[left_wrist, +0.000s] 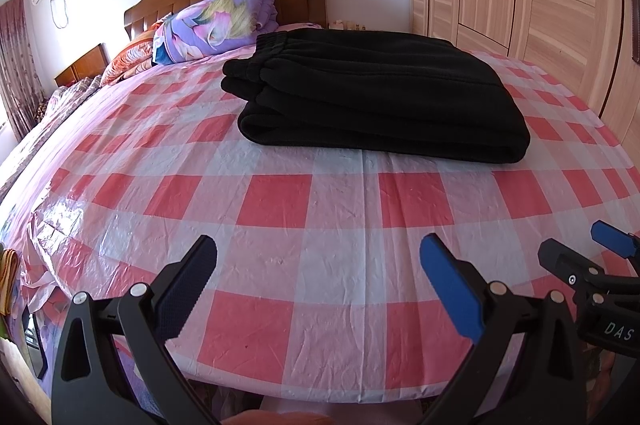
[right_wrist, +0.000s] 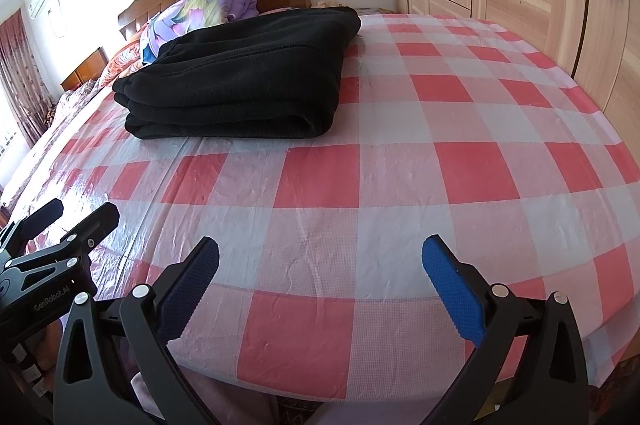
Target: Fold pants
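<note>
Black pants (left_wrist: 376, 93) lie folded in a thick, neat stack w/ the elastic waistband on top, mid-bed on the red/white checked plastic sheet (left_wrist: 280, 193), near the floral pillow (left_wrist: 216, 21). Left gripper (left_wrist: 318, 267) & right gripper (right_wrist: 320, 267) hover low over the sheet's near edge, well apart from the pants, jaws spread wide, holding nothing.

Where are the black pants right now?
The black pants lie folded on the checkered sheet, ahead of both open grippers, near the floral pillow.

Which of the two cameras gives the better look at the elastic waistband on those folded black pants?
The left wrist view: the folded black fleece pants show their gathered waistband there. The right wrist view shows mainly stacked fold edges.
</note>
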Demonstrator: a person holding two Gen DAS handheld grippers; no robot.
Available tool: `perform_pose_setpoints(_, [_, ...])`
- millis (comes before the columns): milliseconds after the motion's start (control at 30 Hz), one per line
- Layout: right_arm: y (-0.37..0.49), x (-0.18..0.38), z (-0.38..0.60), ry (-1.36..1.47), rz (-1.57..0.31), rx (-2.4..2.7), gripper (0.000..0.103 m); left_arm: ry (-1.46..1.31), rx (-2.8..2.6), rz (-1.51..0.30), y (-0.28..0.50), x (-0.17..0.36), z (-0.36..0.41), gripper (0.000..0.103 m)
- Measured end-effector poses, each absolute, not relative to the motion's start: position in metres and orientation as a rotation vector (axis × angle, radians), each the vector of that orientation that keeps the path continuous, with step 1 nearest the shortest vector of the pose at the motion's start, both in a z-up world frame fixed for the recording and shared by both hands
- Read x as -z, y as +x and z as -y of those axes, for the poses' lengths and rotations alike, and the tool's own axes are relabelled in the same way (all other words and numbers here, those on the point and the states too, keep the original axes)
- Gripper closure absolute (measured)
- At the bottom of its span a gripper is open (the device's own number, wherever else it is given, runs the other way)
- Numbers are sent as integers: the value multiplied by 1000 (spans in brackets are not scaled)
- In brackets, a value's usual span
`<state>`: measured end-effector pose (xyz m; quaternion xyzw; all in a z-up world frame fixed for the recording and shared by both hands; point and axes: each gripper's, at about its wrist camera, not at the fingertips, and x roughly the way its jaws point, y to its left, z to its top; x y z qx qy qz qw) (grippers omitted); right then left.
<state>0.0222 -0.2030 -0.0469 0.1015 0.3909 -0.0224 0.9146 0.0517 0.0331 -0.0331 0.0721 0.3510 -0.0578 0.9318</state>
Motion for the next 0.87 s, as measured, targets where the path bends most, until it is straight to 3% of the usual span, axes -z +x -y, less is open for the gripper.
perform_pose_setpoints(567, [20, 47, 202, 213, -799, 26, 5, 150, 120, -721, 50, 34, -36, 1])
perform_pose_setpoints(867, [39, 33, 242, 158, -783, 60, 5, 128, 56, -663, 53, 7, -66, 1])
